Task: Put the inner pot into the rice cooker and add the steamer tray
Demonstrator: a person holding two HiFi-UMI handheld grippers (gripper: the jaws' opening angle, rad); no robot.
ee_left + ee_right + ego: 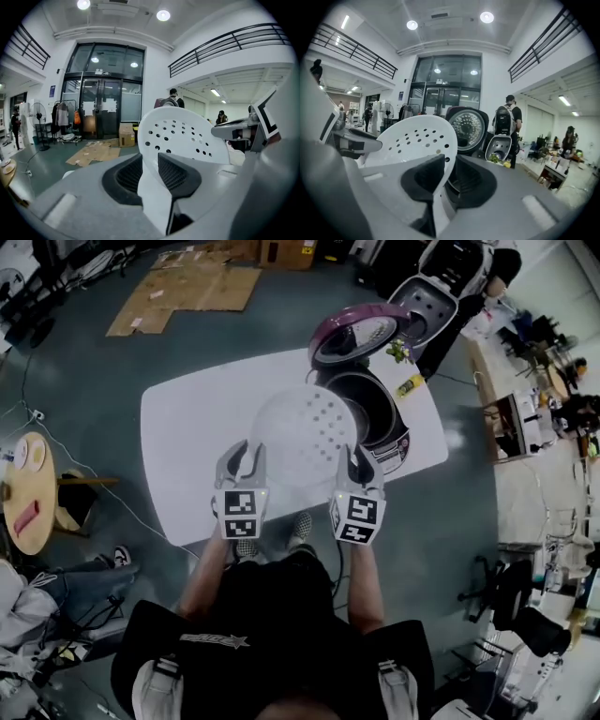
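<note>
A white perforated steamer tray (305,432) hangs above the white table (187,437), held by its rim on both sides. My left gripper (246,454) is shut on the tray's left rim and my right gripper (357,459) on its right rim. In the left gripper view the tray (183,136) stands on edge between the pads of that gripper (150,165). The right gripper view shows the tray (415,138) pinched by that gripper (444,174). Just beyond the tray, the rice cooker (386,432) stands with its lid (361,334) raised and the dark inner pot (364,401) inside.
A second open cooker (427,298) sits behind the table beside a standing person (510,117). Flattened cardboard (187,292) lies on the floor at the far left. A round wooden stool (28,493) stands left of the table. Cluttered desks line the right side.
</note>
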